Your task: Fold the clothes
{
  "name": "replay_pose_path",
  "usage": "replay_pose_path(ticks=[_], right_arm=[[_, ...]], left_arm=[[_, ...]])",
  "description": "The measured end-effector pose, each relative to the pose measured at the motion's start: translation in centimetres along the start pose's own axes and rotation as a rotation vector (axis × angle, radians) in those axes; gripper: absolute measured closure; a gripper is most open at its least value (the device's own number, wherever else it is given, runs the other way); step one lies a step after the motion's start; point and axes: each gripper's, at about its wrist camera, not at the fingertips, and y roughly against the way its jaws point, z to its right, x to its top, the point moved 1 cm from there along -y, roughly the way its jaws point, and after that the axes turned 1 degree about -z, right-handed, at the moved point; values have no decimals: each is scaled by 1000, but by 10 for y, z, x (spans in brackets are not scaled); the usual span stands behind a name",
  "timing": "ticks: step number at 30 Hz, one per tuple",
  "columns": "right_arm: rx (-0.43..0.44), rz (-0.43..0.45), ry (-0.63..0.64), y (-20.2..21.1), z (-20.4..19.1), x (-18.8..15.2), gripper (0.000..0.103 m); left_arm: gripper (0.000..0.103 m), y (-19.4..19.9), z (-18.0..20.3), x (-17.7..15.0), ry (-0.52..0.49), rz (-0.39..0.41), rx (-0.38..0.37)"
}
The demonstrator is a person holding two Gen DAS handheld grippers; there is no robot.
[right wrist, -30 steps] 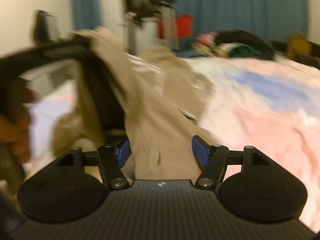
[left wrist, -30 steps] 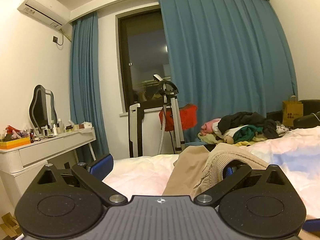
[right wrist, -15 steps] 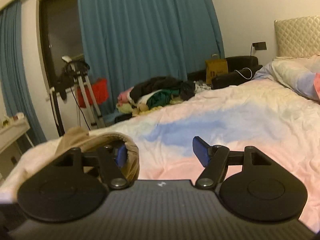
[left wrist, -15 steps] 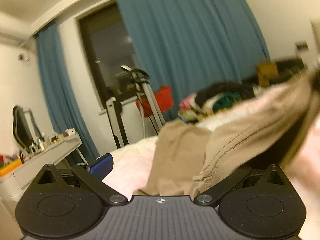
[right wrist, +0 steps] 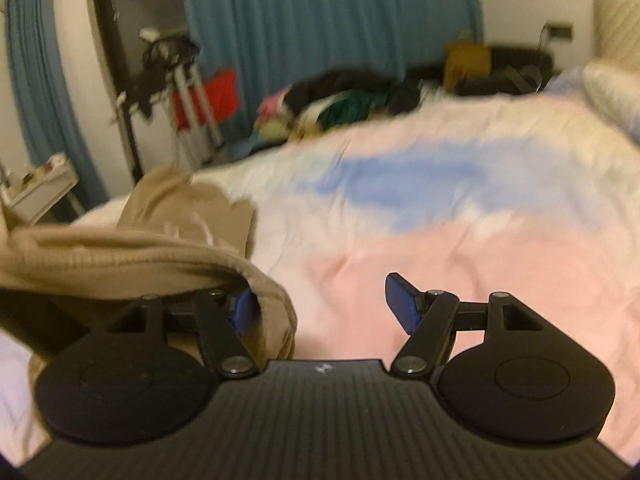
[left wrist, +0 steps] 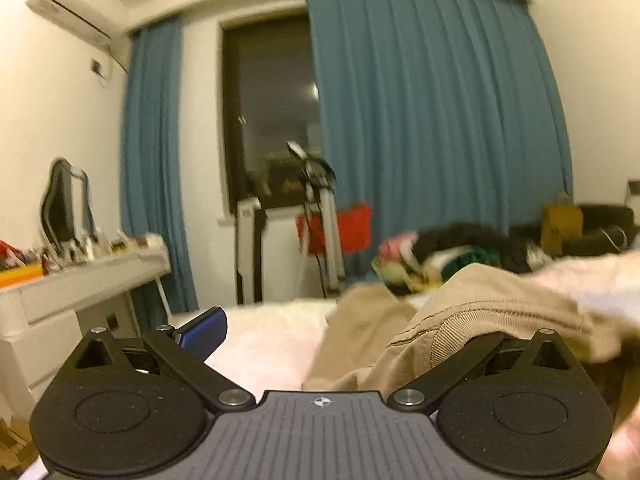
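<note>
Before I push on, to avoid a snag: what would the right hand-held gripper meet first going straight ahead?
Probably the bedspread: the right hand-held gripper tilts down at its bare pink part. The tan garment drapes over its left finger only. Depth is unclear.

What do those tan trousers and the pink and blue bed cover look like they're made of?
The tan trousers look like matte woven cotton, perhaps fine corduroy: faint ribs and stitched seams show near the waistband. The bed cover looks like soft, dull cotton or brushed fabric, with shallow wrinkles and no sheen. Blur leaves both uncertain.
</note>
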Motion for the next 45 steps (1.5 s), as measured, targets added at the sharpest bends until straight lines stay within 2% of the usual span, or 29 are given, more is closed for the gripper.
replay_pose_path(ticks=[3,6,8,13,17,19,25,28,31,34,37,41,45], right_arm=[[50,-134,83,-7,-12,-14,34],[86,-271,164,-15,-18,-31,34],[80,-288,187,-13,-20,-37,34],[-72,-90,190,11,-18,-14,33],[-115,-37,217,17,-28,18,33],[-98,-26,238,22,-43,39,33],[-59,-103,205,10,-71,97,33],[-74,-139,173,10,-81,113,33],[-49,-141,130,13,-84,122,33],[-49,-85,150,13,-82,119,33],[-18,-35,152,14,-71,101,33],[38,-10,92,13,-49,71,33],[43,48,51,10,-29,46,33]], left_arm=[[0,-1,-7,5,50,11,15],[0,-3,-15,10,61,6,61],[0,-2,-20,12,69,2,65],[0,3,-15,13,-37,-15,106],[0,1,-22,14,-26,-37,120],[0,-4,-33,18,11,-48,138],[0,-18,-69,27,118,-139,135],[0,-24,-76,26,116,-190,110],[0,-27,-81,22,125,-220,85],[0,-29,-82,15,142,-254,44],[0,-30,-82,8,155,-288,16],[0,-34,-81,-1,168,-335,-35],[0,-31,-70,-10,131,-395,-91]])
